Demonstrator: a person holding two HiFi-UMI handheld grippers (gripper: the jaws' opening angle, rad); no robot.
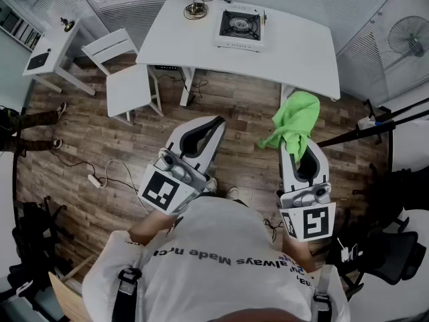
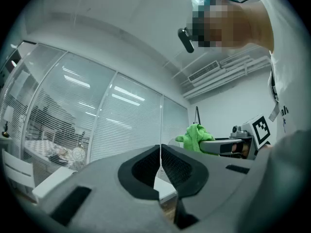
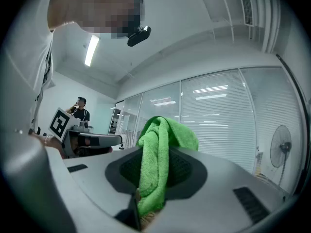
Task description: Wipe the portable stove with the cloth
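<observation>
The portable stove, white with a black burner, sits on the white table far ahead of both grippers. My right gripper is shut on the green cloth, which bunches up over its jaws; the same cloth fills the middle of the right gripper view. My left gripper is shut with nothing in it, its pads meeting in the left gripper view. Both grippers are held level over the wooden floor, short of the table. The cloth also shows at the right of the left gripper view.
A white chair stands left of the table. A small white side table is at the far left. A coil of cable lies on the table's back edge. A fan and dark stands are at the right.
</observation>
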